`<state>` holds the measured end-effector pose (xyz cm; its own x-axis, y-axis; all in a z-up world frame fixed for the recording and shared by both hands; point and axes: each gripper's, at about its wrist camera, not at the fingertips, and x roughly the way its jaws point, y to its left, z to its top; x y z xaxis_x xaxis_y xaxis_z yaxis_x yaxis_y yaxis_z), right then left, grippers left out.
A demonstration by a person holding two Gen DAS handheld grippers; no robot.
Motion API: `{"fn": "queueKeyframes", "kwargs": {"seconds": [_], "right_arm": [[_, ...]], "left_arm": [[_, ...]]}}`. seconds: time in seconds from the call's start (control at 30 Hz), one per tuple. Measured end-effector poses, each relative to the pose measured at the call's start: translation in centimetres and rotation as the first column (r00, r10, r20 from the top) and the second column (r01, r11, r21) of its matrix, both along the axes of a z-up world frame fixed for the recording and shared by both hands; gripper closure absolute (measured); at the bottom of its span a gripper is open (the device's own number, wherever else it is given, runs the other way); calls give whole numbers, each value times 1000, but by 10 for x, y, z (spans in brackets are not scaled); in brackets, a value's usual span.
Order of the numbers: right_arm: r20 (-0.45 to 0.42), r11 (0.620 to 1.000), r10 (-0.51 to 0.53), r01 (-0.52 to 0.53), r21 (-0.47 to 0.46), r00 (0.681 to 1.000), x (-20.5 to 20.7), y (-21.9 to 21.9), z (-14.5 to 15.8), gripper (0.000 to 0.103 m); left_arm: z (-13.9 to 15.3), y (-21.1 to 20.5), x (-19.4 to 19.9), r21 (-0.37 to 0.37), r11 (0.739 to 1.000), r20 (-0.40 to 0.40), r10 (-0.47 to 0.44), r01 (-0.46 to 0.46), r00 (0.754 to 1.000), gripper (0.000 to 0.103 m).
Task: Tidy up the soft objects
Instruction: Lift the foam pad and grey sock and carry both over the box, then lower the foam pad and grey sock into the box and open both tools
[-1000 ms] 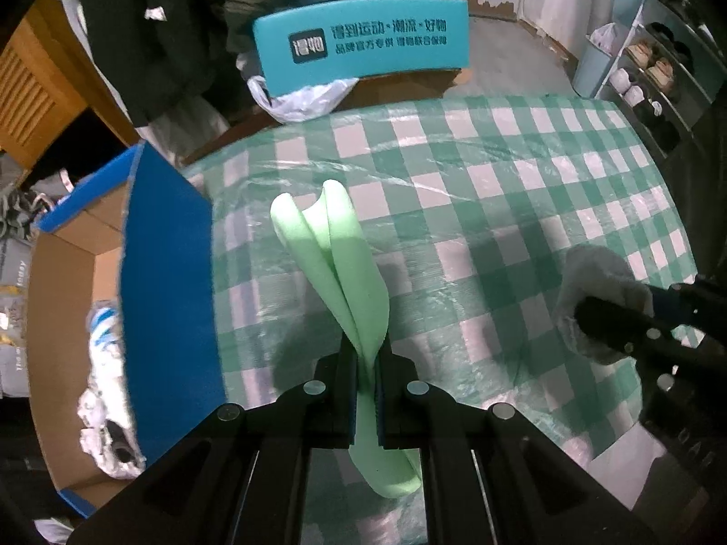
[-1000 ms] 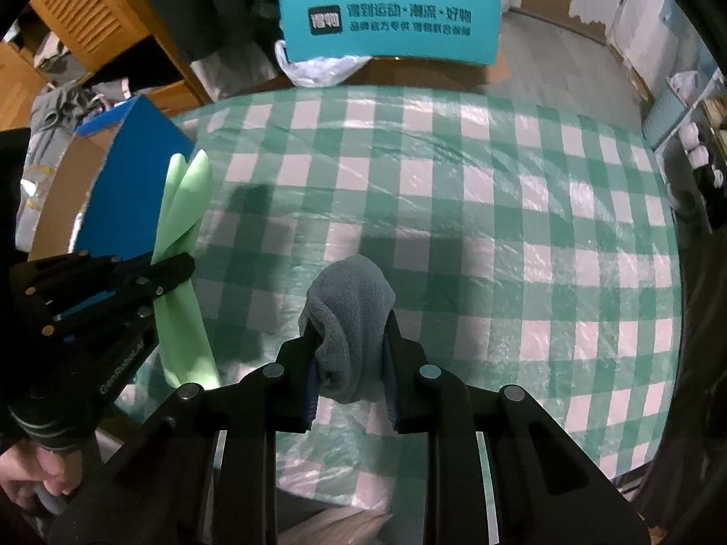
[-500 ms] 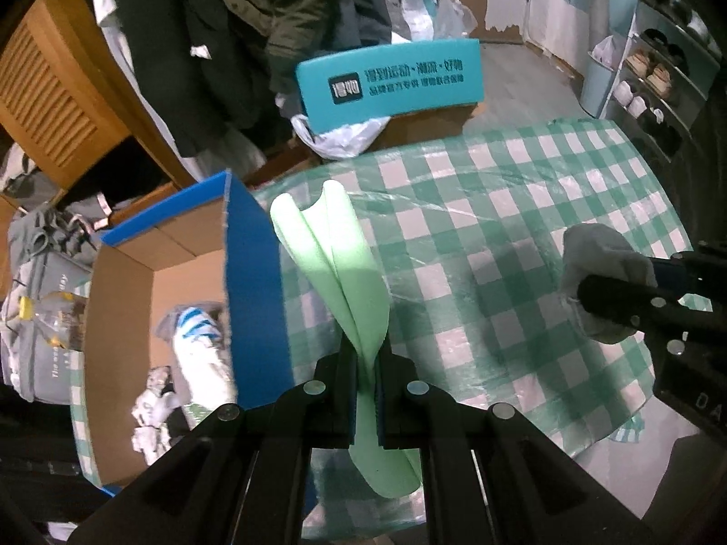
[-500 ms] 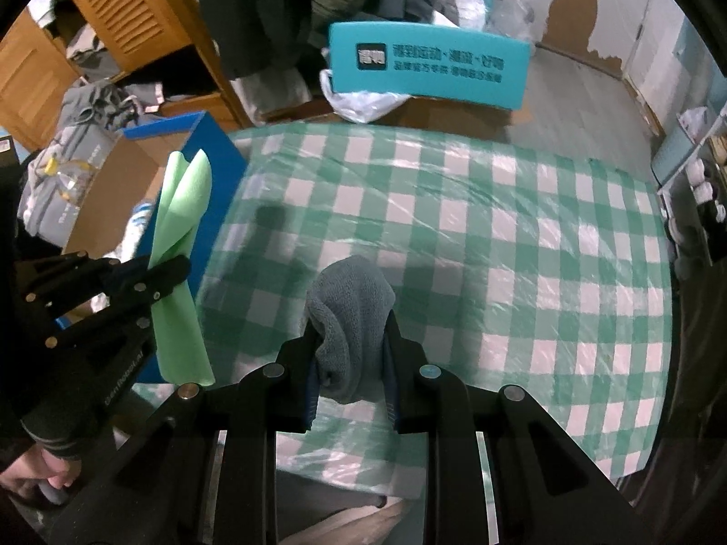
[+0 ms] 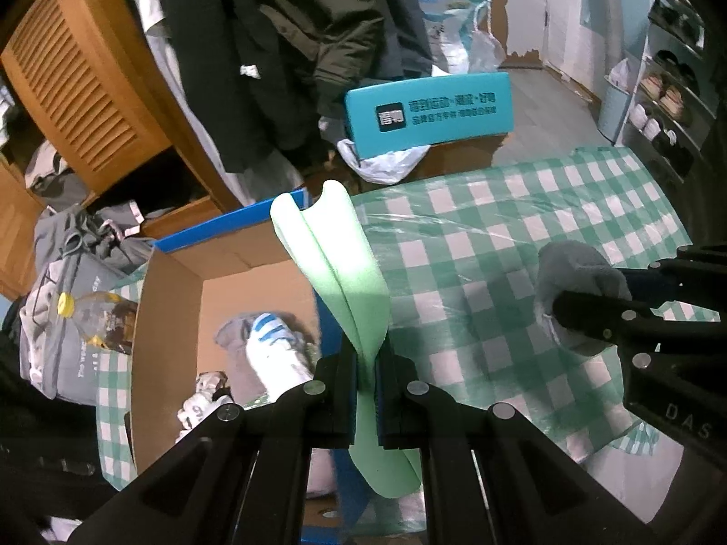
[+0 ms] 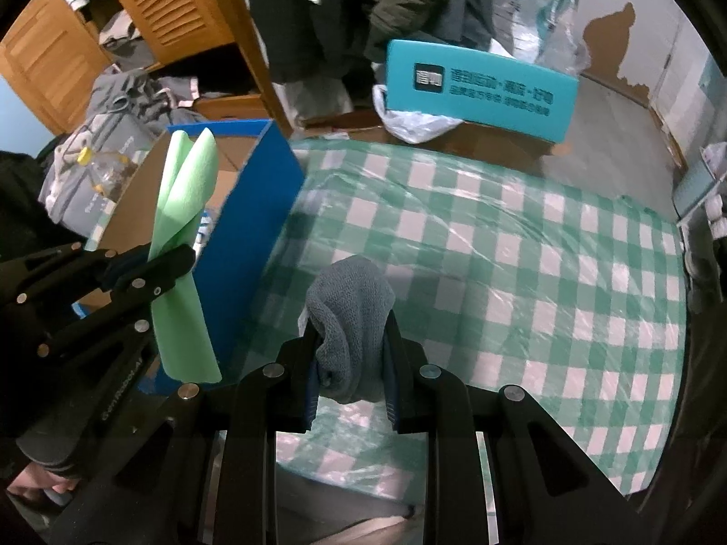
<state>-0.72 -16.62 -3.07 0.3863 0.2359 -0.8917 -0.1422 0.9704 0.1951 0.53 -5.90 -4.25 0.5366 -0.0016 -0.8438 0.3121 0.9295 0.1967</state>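
Observation:
My left gripper (image 5: 367, 363) is shut on a folded light-green foam sheet (image 5: 338, 268), held upright above the near wall of a blue cardboard box (image 5: 181, 281). The sheet also shows in the right wrist view (image 6: 184, 236). My right gripper (image 6: 350, 354) is shut on a bunched grey towel (image 6: 350, 313), held above the green-checked tablecloth (image 6: 522, 272). The towel and right gripper show at the right of the left wrist view (image 5: 577, 281). The box (image 6: 254, 209) holds a white sock with blue stripes (image 5: 272, 345) and other soft items.
A teal sign board (image 5: 427, 113) stands beyond the table's far edge, over a white plastic bag (image 5: 386, 161). Dark coats (image 5: 295, 45) hang behind. A wooden louvred cabinet (image 5: 77, 91) and a grey bag with a bottle (image 5: 68, 318) are at the left. Shoe shelves (image 5: 668, 104) are at the right.
Both grippers have risen and shifted left, each keeping its load. The foam sheet now hangs over the box edge, and more of the box's inside shows.

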Motion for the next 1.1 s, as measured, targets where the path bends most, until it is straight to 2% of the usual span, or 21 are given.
{"fn": "queueKeyframes", "kwargs": {"seconds": [0.57,0.73,1.1], "right_arm": [[25,994,107,-107,3,994,18,71,14,82],[20,990,140,-140,6,990,26,94,12,82],[-3,979,205,-204,13,979,40,142,3,82]], "left_arm": [[10,73,5,-17,994,42,109,-108,993,97],[6,103,10,-39,986,25,160,-159,987,97],[-9,150,22,-37,970,-2,240,-240,971,97]]}}
